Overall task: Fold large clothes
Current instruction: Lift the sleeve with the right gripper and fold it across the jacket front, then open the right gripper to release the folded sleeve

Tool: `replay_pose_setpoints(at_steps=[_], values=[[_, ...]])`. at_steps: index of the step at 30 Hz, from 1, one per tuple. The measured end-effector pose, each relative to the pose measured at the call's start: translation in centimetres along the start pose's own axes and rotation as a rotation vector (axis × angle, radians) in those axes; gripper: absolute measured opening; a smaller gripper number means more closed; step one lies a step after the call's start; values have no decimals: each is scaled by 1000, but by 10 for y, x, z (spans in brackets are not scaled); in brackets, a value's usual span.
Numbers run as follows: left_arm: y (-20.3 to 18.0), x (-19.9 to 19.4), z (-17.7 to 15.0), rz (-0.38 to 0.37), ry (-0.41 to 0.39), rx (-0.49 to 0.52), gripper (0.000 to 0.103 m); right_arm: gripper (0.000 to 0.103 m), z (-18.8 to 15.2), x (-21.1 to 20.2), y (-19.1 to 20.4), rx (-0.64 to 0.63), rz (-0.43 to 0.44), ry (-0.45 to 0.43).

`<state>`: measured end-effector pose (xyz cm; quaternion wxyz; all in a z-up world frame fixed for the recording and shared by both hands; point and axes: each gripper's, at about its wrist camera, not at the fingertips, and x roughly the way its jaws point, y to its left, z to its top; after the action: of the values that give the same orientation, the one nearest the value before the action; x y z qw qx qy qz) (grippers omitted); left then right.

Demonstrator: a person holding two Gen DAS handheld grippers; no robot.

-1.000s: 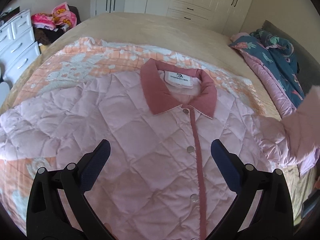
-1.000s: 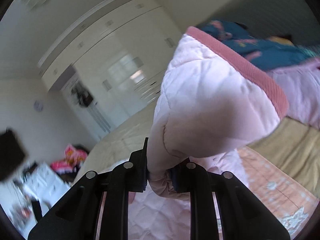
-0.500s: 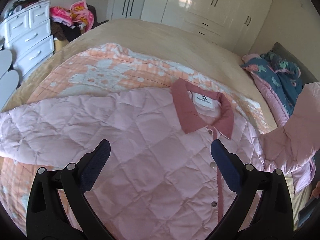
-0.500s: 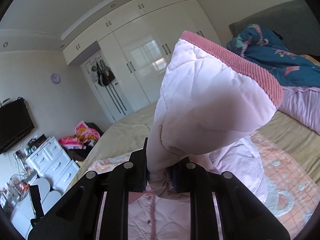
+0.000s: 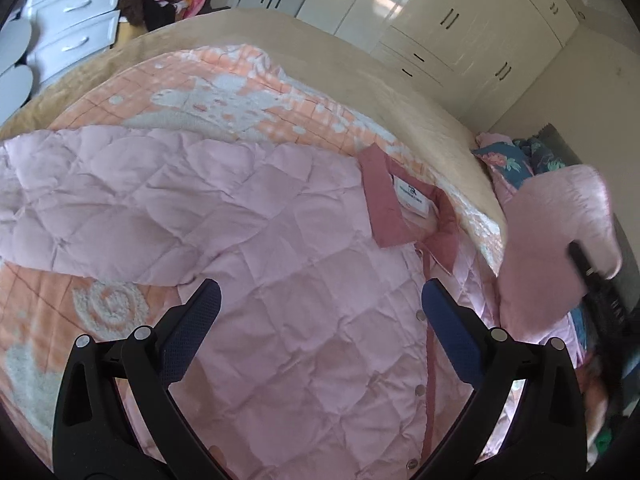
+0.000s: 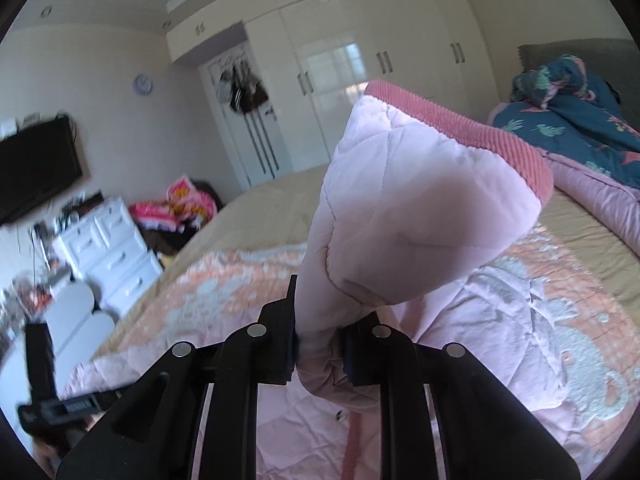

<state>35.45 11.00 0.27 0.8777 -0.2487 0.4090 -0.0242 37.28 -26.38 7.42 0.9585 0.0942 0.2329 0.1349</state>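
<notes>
The left hand-held gripper (image 5: 320, 304) hovers with its blue-padded fingers (image 5: 196, 320) spread wide apart, holding nothing, above the front of the pale pink quilted jacket with a dusty-rose collar (image 5: 280, 264). The jacket lies face up and buttoned on the peach and white patterned blanket (image 5: 224, 92), one sleeve stretched out flat to the left. The blanket covers part of the bed with a beige spread (image 5: 352, 64).

The right hand-held gripper (image 6: 318, 344) is clamped on the jacket's other sleeve (image 6: 416, 216), its jaws pressed together on the bunched fabric. That sleeve stands up off the bed, its ribbed rose cuff (image 6: 460, 128) topmost; from the left wrist camera it appears raised at the right edge of the bed.

Farther right lies a dark blue floral quilt (image 6: 576, 120). At far left stands a white chest of drawers (image 6: 112, 252), with a glossy cream wardrobe (image 6: 360, 68) along the far wall.
</notes>
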Motion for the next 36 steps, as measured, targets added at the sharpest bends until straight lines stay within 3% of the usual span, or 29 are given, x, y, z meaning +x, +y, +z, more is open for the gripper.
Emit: replay_pose_setpoints(at_steps=[13,17,20,22,24,26,31,36], values=[[22,0,14,-79,-13,-101,94,21,-98,85,48,-146,-22,300],[24,7,11,-108,1,-129,94,30,-122,92,65,-250,-36,357],[28,13,10,-141,18,-166,94,46,-134,94,71,-258,-7,397],[33,19,7,-169,41,-207,94,58,-138,92,73,-260,21,415],[37,26,4,-191,63,-237,94,77,-140,83,76,-265,67,435],[37,32,1,-204,86,-245,94,84,-140,72,78,-277,104,445],[40,59,-14,-249,184,-294,94,86,-120,27,46,-228,146,430],[30,78,-29,-263,223,-275,94,86,-103,-10,-14,-184,16,414]])
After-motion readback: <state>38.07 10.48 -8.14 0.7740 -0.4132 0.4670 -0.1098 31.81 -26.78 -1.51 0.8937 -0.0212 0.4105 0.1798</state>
